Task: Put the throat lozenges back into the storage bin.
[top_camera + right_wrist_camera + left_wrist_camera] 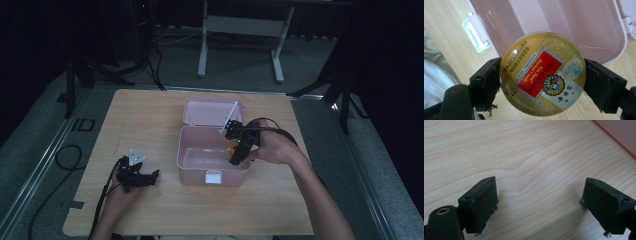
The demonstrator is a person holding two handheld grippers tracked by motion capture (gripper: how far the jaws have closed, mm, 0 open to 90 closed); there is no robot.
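Note:
A round gold tin of herbal candy (542, 75) with a red label sits clamped between the jaws of my right gripper (542, 82), which is shut on it. In the high view that right gripper (236, 152) hangs over the right side of an open pink box (186, 162), and the tin (233, 148) shows as a small yellow spot. The box's lid (210, 111) lies folded back behind it. My left gripper (150, 177) rests low over the table left of the box. In its own view the left gripper (539, 207) is open above bare wood, nothing between its jaws.
The box has a white latch (213, 176) on its front wall, seen also as the latch (475, 30) in the right gripper view. The light wooden table (150, 120) is bare at the left and front. A metal stand (240, 30) is on the floor beyond.

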